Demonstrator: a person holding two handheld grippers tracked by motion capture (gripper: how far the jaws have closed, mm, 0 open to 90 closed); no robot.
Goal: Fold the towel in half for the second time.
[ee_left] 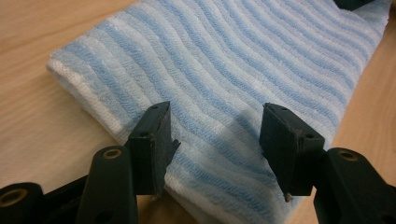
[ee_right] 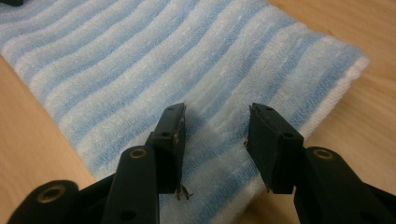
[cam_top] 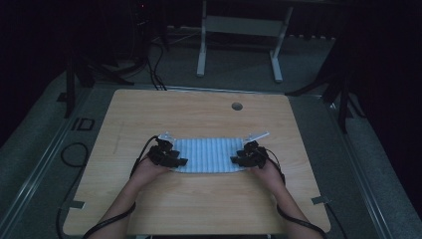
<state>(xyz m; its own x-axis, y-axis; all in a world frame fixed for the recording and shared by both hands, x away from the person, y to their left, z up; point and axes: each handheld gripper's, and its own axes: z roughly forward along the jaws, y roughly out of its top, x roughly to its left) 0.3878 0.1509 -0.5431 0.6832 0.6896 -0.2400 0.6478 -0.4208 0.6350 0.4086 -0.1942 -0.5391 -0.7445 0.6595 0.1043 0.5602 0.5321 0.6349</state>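
Folded towel (cam_top: 206, 155), blue and white stripes, lies flat on the wooden table (cam_top: 199, 204), roughly centred left to right and a little toward the person's side. In the high view the left gripper (cam_top: 179, 162) sits at the towel's left end and the right gripper (cam_top: 235, 160) at its right end, both pointing inward toward each other, a hand behind each, cables trailing back off the near edge. Left gripper view: left gripper (ee_left: 215, 140) has its jaws parted above the near short edge of the towel (ee_left: 224, 70), striped cloth visible in the gap between them, pads not pressing on anything; released, nothing gripped. Folded layers show at the towel's white hem on the left of that view. Right gripper view: right gripper (ee_right: 215, 142) likewise stands with jaws apart over the towel (ee_right: 140, 60), cloth seen between them, no pinch on the fabric; released. Bits of lint or worn padding hang from the inner face of its left jaw. Table (ee_left: 37, 116) bare wood beside the towel in both gripper views. A round grommet hole (cam_top: 237, 106) sits near the table's far edge, well apart from the towel
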